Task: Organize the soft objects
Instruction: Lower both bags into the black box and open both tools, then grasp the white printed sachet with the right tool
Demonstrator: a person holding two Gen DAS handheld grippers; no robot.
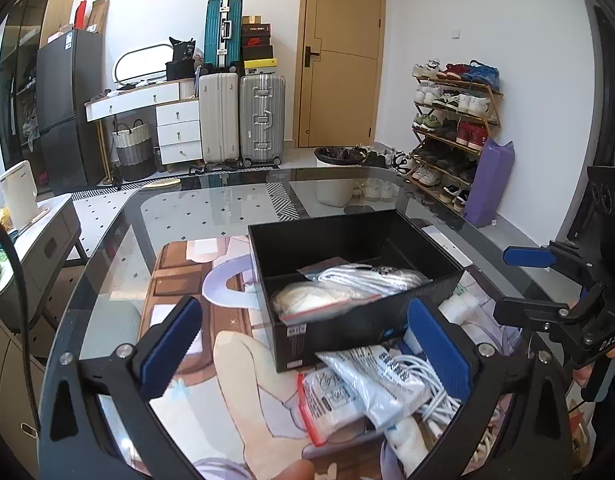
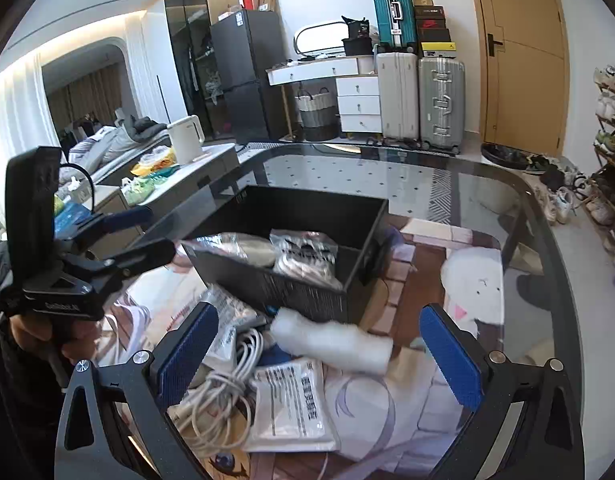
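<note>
A black box (image 1: 347, 240) (image 2: 307, 208) stands on the glass table and holds two bagged soft items (image 1: 331, 292) (image 2: 299, 252). In front of it lies a pile: flat plastic pouches (image 1: 367, 384) (image 2: 291, 404), a coiled white cable (image 1: 435, 392) (image 2: 219, 392) and a white fluffy roll (image 2: 331, 336). My left gripper (image 1: 307, 348) is open and empty just before the box's near corner, above the pouches. My right gripper (image 2: 319, 360) is open and empty over the pile, the fluffy roll between its fingers. Each gripper shows in the other view (image 1: 547, 284) (image 2: 119, 236).
The glass table (image 1: 179, 216) (image 2: 487, 184) has a printed mat (image 1: 235, 380) under the items. A side cabinet with a white kettle (image 2: 185, 138) stands left. Suitcases (image 1: 243, 116), a door, a bin and a shoe rack (image 1: 451, 132) stand beyond the table.
</note>
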